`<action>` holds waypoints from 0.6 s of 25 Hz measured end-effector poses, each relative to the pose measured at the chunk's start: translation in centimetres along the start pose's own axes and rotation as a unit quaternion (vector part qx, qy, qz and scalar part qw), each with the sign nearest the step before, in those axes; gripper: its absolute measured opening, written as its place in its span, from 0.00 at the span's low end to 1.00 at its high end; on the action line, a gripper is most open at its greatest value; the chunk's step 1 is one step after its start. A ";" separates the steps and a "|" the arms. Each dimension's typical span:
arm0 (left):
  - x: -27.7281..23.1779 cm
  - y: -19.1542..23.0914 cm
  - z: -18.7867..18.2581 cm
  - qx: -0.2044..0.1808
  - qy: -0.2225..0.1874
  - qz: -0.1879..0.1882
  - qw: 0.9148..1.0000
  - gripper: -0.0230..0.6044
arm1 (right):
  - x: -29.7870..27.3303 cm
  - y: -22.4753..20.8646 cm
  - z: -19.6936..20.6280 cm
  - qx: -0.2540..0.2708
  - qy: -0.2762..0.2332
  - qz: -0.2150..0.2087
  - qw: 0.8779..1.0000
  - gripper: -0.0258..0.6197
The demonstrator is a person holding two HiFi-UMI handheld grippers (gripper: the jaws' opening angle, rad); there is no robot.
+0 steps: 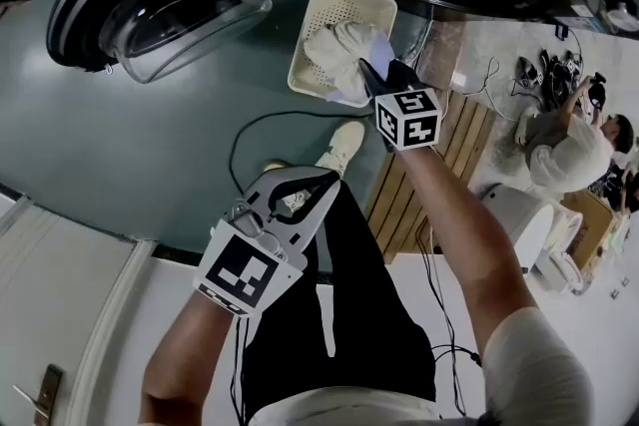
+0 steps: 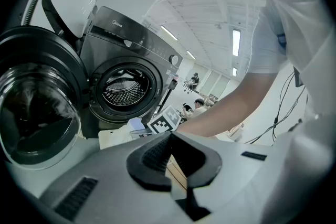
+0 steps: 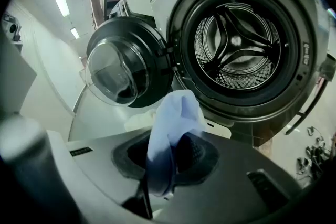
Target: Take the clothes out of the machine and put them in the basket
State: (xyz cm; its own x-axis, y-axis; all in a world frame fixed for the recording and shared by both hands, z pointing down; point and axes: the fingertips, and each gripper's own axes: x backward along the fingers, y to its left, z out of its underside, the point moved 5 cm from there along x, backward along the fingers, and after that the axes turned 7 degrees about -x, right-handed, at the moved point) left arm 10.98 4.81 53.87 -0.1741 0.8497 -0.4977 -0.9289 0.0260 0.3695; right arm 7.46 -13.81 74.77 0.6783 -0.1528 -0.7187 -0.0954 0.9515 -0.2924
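Right gripper [image 1: 371,73] at the basket [image 1: 318,0], jaws pinching a blue cloth [image 3: 176,113] (door [image 3: 123,63] wide open); left gripper [image 1: 327,180] jaws pressed together, empty.

The right tool [image 3: 169,162] pinches a pale blue cloth [image 3: 177,108] before the open machine [image 3: 239,45].

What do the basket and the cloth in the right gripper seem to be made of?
Basket: probably matte cream plastic; its walls show rows of small holes. Light blue cloth, pinched in the right gripper: thin soft fabric, in limp folds; fibre unclear.
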 end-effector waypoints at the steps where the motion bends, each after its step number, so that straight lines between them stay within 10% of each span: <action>1: -0.1 0.2 0.3 0.001 0.002 -0.002 1.000 0.04 | -0.7 -0.4 0.5 0.002 0.005 0.001 1.000 0.16; 15: -2.9 2.2 3.8 0.006 0.020 0.007 1.000 0.04 | -9.8 -4.2 7.0 -0.009 0.078 0.019 0.997 0.16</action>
State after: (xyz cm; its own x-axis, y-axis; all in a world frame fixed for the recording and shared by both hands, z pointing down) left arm 10.74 4.41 59.14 -0.1997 0.8278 -0.5243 -0.9227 0.0212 0.3850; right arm 6.33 -14.47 87.42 0.5521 -0.1570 -0.8189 -0.1331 0.9529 -0.2724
